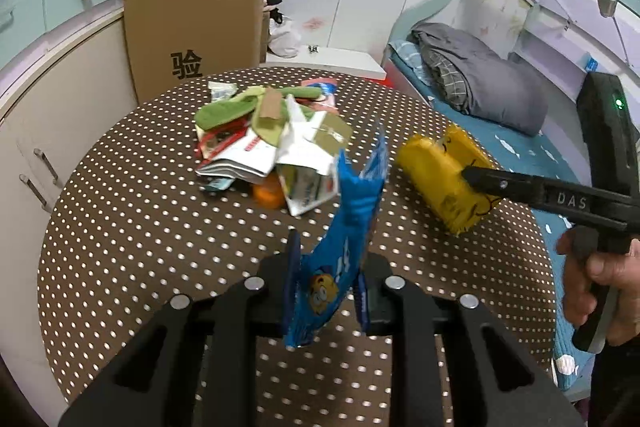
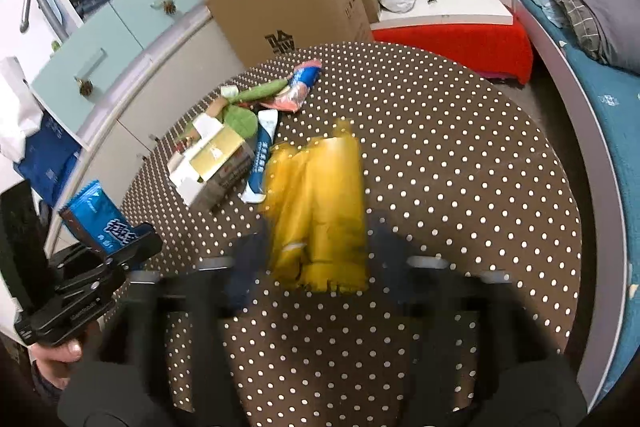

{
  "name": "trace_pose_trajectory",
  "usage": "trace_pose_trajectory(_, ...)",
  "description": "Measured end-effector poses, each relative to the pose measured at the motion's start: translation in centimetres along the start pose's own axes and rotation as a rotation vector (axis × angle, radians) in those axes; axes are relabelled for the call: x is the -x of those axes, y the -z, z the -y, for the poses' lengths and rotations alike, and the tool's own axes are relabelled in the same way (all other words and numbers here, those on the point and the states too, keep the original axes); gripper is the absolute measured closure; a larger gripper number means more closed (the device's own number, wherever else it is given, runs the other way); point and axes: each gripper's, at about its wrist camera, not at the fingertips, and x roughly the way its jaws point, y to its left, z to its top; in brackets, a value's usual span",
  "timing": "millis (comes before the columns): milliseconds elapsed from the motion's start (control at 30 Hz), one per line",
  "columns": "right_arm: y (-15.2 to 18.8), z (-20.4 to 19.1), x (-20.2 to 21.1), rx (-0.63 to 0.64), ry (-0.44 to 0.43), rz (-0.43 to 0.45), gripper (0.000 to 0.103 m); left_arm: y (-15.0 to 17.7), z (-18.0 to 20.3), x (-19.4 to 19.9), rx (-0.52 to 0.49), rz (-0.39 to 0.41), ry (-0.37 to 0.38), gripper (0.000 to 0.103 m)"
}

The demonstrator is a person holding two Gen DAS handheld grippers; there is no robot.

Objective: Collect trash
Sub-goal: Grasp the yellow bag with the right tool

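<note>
My left tongs [image 1: 326, 291] pinch the crinkly blue snack wrapper [image 1: 348, 227], right tongs [image 2: 316, 259] clamp the yellow plastic bag [image 2: 320, 211]; I'd grip firmly, carrying both clear of the dotted brown tabletop [image 1: 160, 227].

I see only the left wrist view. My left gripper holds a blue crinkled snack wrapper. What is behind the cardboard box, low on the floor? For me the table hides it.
Observer: A red cloth-covered block lies there, under a white board.
Operator: And the yellow plastic bag, is it well held?
Observer: The right gripper is shut on the yellow plastic bag; the bag hangs above the brown dotted table, though motion blur softens the fingers.
Operator: Anything in the pile I miss?
Observer: A long blue-and-white wrapper lies at the pile's right edge.
</note>
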Motion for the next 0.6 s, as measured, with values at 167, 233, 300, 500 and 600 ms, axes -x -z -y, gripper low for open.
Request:
trace_pose_trajectory(167,-0.2,-1.7,-2.7,0.047,0.009,-0.039,0.037,0.6,0.7,0.3,0.012,-0.008,-0.006,0.08)
trace_pose_trajectory(233,-0.1,-2.2,-3.8,0.073,0.036,-0.055,0.036,0.9,0.7,0.6,0.01,-0.005,-0.009,0.08)
trace_pose_trajectory(300,0.3,-2.7,-4.8,0.104,0.052,-0.091,0.047,1.0,0.5,0.9,0.008,-0.002,-0.009,0.08)
trace_pose_trajectory(500,0.9,-2.0,-2.4,0.08,-0.012,-0.033,0.064,0.7,1.1,1.3,0.007,0.004,0.005,0.08)
trace_pose_trajectory(600,0.9,-0.8,-0.5,0.044,-0.037,-0.002,0.064,0.2,2.3,1.4,-0.006,0.013,0.023,0.08)
